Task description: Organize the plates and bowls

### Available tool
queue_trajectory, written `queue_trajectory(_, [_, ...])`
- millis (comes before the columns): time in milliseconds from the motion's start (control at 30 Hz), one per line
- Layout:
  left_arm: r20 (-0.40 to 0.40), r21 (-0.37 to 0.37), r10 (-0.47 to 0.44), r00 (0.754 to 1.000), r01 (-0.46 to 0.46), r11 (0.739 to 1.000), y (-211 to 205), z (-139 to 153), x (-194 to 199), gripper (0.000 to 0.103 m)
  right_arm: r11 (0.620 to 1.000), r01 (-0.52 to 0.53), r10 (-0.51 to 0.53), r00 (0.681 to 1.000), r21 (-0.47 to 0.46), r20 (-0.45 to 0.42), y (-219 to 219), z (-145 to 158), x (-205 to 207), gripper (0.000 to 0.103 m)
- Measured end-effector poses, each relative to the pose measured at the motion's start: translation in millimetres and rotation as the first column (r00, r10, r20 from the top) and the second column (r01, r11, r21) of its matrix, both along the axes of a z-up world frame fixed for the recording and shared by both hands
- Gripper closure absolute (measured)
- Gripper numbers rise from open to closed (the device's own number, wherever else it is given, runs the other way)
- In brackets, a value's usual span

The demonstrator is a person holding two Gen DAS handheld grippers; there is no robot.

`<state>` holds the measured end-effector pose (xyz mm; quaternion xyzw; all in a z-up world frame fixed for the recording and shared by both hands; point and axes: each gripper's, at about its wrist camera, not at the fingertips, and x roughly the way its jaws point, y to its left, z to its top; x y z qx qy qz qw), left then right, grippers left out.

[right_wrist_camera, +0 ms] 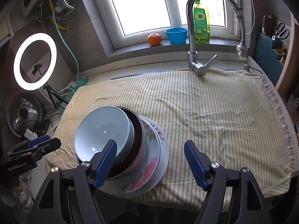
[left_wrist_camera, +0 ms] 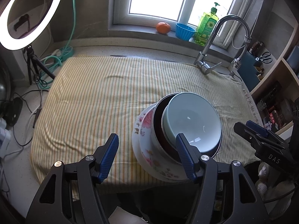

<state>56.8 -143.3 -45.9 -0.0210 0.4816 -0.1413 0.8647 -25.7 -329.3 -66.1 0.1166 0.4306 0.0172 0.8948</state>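
stack: pale blue ceramic bowl [left_wrist_camera: 192, 119] nested in dark metal-rimmed bowl [left_wrist_camera: 158, 123] on floral white plates [left_wrist_camera: 145, 149], near front edge of yellow striped cloth [left_wrist_camera: 93, 97] | left gripper [left_wrist_camera: 147, 156]: jaws wide, holding nothing | right gripper [right_wrist_camera: 150, 160]: jaws wide, holding nothing
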Motion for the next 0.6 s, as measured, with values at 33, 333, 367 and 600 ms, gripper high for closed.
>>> queue_trajectory(33, [-0.001, -0.001, 0.001, 1.000, -0.001, 1.000, -0.1, 0.1, 0.1, 0.040, 1.000, -0.001, 0.001, 1.000, 0.001, 0.000, 0.1, -0.2, 0.2, 0.032])
queue_trajectory(333, [-0.002, -0.020, 0.006, 1.000, -0.006, 1.000, -2.3, 0.6, 1.1, 0.040, 1.000, -0.005, 0.005, 1.000, 0.002, -0.001, 0.0, -1.2, 1.4, 0.032])
queue_trajectory(367, [0.004, -0.017, 0.006, 1.000, -0.006, 1.000, -3.0, 0.8, 0.9, 0.040, 1.000, -0.004, 0.004, 1.000, 0.001, -0.001, 0.0, -1.2, 1.4, 0.032])
queue_trajectory(600, [0.017, -0.001, 0.021, 1.000, -0.021, 1.000, -1.7, 0.1, 2.5, 0.040, 1.000, -0.004, 0.004, 1.000, 0.006, -0.012, -3.3, -4.5, 2.8, 0.032])
